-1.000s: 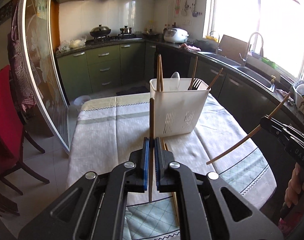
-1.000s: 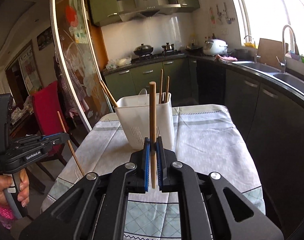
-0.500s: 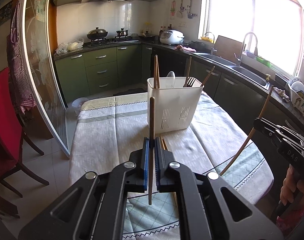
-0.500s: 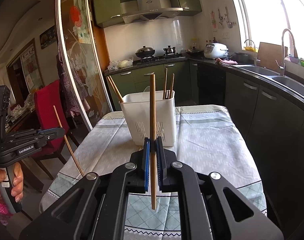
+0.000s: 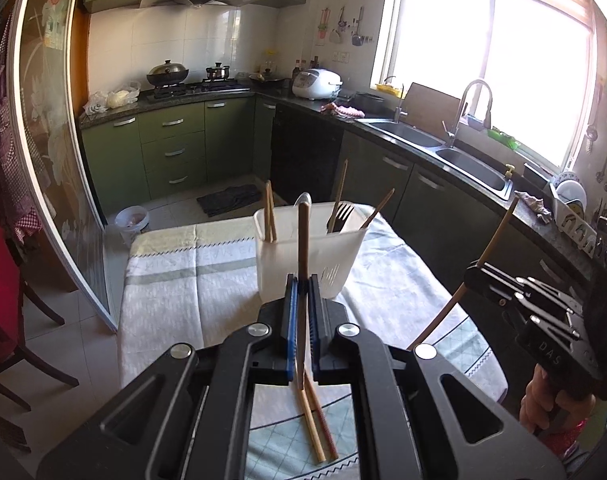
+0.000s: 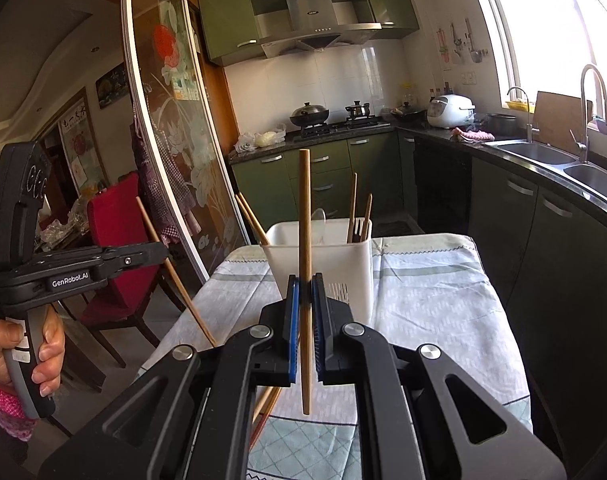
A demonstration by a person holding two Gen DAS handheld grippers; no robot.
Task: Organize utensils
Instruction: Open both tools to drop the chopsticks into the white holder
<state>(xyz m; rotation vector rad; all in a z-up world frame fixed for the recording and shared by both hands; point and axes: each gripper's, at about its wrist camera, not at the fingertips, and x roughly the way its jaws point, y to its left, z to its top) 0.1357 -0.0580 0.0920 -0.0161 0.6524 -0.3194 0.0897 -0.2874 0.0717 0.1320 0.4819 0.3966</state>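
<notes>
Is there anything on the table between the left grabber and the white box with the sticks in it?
No. In the left wrist view, only bare tablecloth lies between the left gripper and the white holder.

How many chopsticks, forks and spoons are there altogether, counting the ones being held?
Chopsticks: 8 (4 in the holder, 2 on the table, 1 in the left gripper, 1 in the right gripper)
Forks: 1
Spoons: 1
Total: 10
</notes>
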